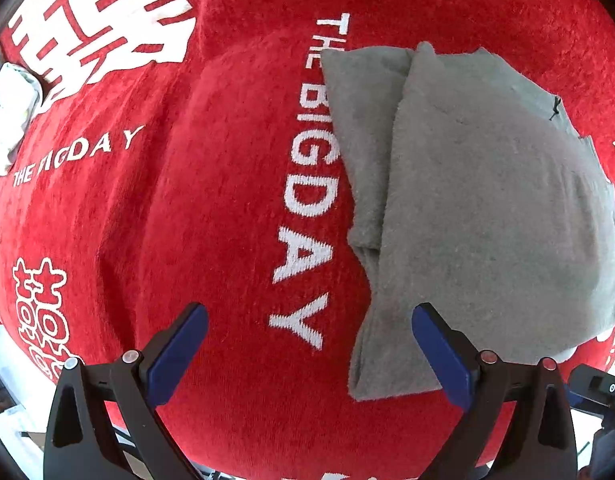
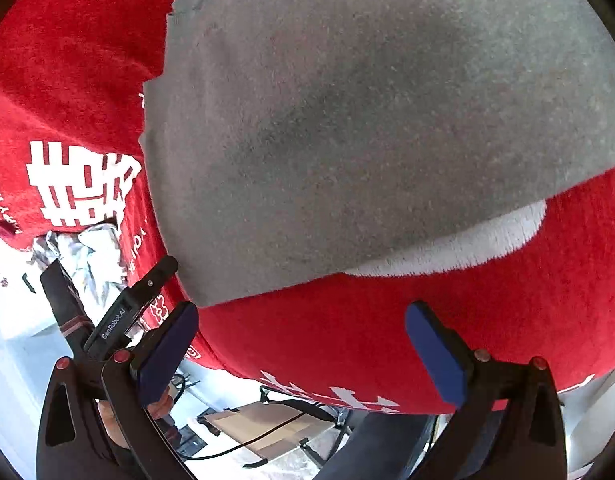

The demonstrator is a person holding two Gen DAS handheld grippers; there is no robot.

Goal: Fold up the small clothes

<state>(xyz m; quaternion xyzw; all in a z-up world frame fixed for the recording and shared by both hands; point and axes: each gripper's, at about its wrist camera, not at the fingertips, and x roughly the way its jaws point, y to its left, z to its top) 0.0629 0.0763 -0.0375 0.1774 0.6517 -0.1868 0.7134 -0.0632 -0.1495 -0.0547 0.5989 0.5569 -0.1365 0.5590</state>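
— Lying flat on the red plush cloth with white lettering (image 1: 211, 208), is that the folded grey fleece garment (image 1: 479, 216)?

— Yes, it sits doubled over itself, one layer stepped back from the other along its left edge, and it covers part of the white "THE BIG DAY" print (image 1: 307, 184).

— And the left gripper (image 1: 309, 350)?

— Its blue-padded fingers (image 1: 179, 356) stand wide apart with nothing between them; the right-hand pad sits over the near corner of the grey garment, though I cannot tell whether it touches.

— What about the right gripper (image 2: 301, 354)?

— Spread open too, clamped on nothing — it hangs above bare red cloth, just short of the garment's near edge. From that side a pale lining or under-layer (image 2: 459, 248) peeks out beneath the grey.

— Anything else around?

— A crumpled white-and-grey rag (image 2: 89, 256) at the cloth's border, and a cardboard box (image 2: 263, 428) on the floor below.
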